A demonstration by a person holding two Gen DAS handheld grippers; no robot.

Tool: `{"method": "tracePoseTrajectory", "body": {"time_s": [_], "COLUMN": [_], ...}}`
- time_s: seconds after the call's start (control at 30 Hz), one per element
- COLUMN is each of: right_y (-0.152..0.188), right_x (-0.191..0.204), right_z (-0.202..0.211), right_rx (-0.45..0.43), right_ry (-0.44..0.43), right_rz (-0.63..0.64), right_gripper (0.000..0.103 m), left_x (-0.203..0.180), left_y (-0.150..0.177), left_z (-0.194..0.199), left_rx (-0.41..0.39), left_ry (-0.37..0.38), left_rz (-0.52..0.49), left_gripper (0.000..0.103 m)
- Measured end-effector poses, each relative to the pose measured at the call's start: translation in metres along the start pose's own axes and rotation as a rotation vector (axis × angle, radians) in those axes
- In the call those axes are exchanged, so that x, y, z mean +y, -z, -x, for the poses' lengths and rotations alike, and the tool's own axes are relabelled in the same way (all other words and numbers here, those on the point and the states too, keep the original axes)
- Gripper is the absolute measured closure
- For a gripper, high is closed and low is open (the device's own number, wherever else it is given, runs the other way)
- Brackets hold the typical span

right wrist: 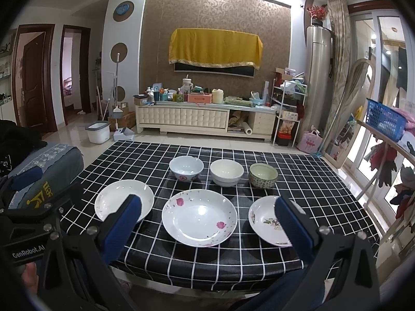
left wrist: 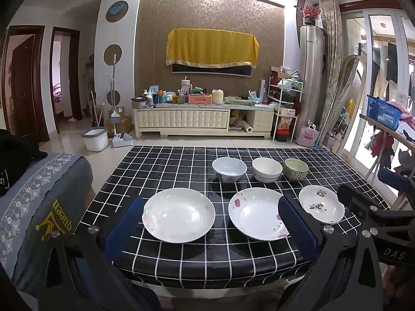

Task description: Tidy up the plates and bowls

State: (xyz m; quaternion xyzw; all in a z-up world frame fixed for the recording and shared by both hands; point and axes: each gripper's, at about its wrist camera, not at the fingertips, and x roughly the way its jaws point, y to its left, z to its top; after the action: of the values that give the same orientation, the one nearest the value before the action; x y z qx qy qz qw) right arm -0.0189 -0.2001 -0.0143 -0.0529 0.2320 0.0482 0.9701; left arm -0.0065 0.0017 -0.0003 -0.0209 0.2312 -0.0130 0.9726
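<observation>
Item: my left gripper and right gripper, both wide, empty; nearest the pink-flowered plate; I'd pinch its rim squarely.

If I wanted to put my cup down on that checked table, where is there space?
Bare cloth lies behind the three bowls, up to the table's far edge, and left of the blue-white bowl. The front row of plates is crowded, with narrow gaps.

Two wrist cameras, side by side at the table's near edge.
Both face the far edge and probably sit slightly above it; both share the whole tabletop, the right-wrist view offset rightward.
</observation>
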Motion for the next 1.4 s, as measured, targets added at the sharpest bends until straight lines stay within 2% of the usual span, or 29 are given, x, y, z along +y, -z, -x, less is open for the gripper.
{"method": "tracePoseTrajectory", "body": {"time_s": [0.7,0.9,1.03,1.1,1.23,1.33,1.4], "right_y": [-0.003,-0.019,-0.036,-0.045,-0.057,-0.055,-0.058], "right_x": [-0.002,-0.004,-0.008,-0.007,0.001,0.009,0.018], "right_z": [-0.002,-0.010,-0.019,-0.032,-0.061,-0.068,-0.074], "right_rx": [0.003,-0.027,-0.050,-0.029,-0.004,-0.093,-0.111], "right_ry": [-0.007,0.004,-0.035,-0.064,-0.109,-0.143,-0.154], "right_rz": [-0.004,-0.019,-0.068,-0.079,-0.088,-0.106,-0.085], "right_gripper": [0.000,0.000,0.000,0.000,0.000,0.000,0.000], "left_x": [-0.002,0.002,0.017,0.026,0.048,0.063,0.074], "left_y": [-0.005,-0.018,-0.035,-0.044,-0.062,-0.068,-0.071], "left_z": [0.005,0.004,0.000,-0.008,-0.028,-0.046,-0.058], "left_rx": [-0.026,-0.057,-0.118,-0.111,-0.058,-0.018,0.001], "left_ry": [0.008,-0.017,-0.065,-0.106,-0.131,-0.158,-0.169], "left_rz": [-0.008,-0.020,-0.010,-0.008,-0.017,-0.038,-0.028], "left_gripper": [0.000,0.000,0.000,0.000,0.000,0.000,0.000]}}
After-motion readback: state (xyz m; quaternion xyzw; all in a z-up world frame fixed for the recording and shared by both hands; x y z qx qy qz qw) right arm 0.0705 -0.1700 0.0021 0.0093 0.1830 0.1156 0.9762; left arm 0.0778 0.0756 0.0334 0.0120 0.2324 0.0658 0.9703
